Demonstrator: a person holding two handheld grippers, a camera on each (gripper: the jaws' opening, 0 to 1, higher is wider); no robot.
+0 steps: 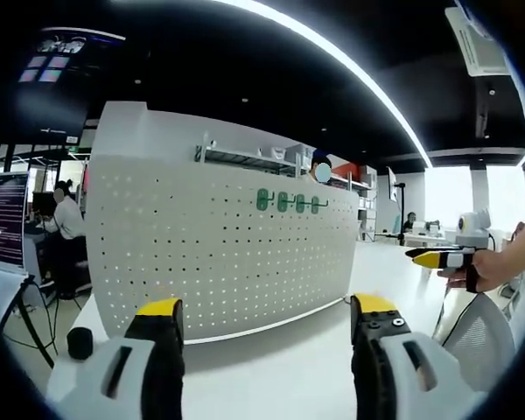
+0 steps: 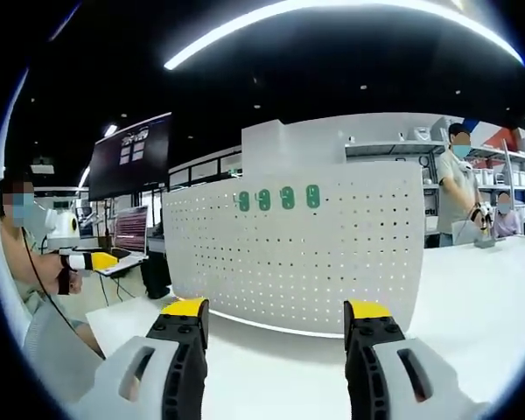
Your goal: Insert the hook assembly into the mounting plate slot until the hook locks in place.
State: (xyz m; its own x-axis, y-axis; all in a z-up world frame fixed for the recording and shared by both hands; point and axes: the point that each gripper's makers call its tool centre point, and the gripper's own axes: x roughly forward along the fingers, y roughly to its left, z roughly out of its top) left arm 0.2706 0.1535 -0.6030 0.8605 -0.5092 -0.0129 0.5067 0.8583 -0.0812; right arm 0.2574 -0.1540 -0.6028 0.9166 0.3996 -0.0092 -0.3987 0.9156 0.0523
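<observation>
- We are looking at a white bench [image 1: 271,367] in an open office, with a dark ceiling and a curved light strip [image 1: 350,70] overhead.
- A white pegboard [image 1: 227,254] is standing upright on the bench, facing us in both views.
- Four green hooks [image 1: 287,202] are sitting in a row near the top of the pegboard.
- We are holding the left gripper [image 1: 267,319] wide apart, gripping nothing, just short of the pegboard's foot.
- The right gripper [image 2: 276,324] is gaping equally wide, holding nothing and hovering over the bench.
- In the left gripper view a hand [image 1: 490,267] is carrying the other gripper at the right edge.
- Bare bench is lying open before and right of the pegboard; people are sitting at desks behind.
</observation>
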